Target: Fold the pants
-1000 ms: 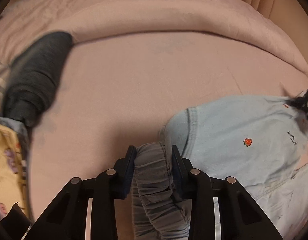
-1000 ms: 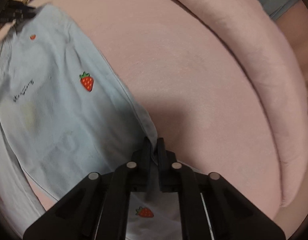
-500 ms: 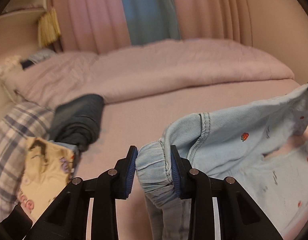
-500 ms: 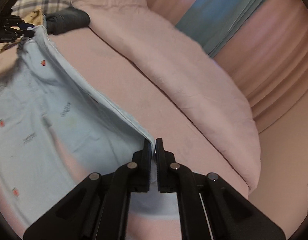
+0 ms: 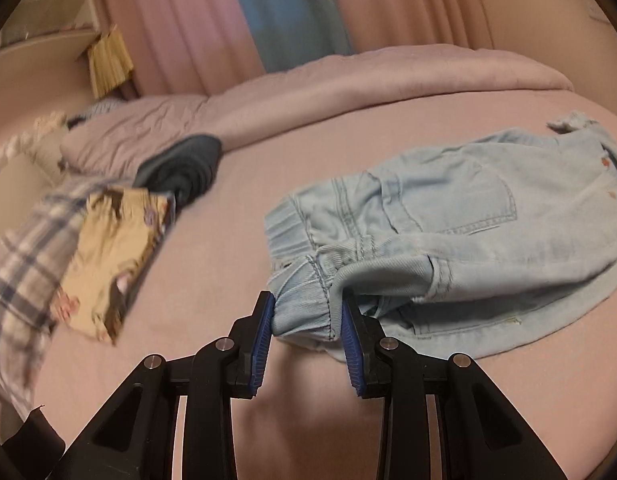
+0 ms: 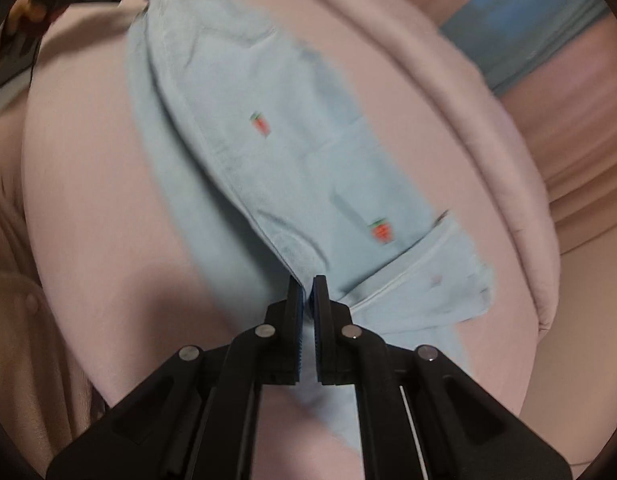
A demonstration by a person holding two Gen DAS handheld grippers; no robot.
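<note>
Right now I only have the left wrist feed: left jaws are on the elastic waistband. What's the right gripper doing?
Observer: The right gripper is shut on a thin edge of the pants, near the leg end.
Operator: Is the leg flat or bunched there?
Observer: Mostly spread on the pink bed, with one lengthwise fold running up from the jaws.
Operator: Any markings I can't see well?
Observer: Two red strawberry prints face up on the leg.
Operator: Can you see the left gripper from there?
Observer: Only as a dark blur at the top left of the right wrist view, at the far end of the pants.
</note>
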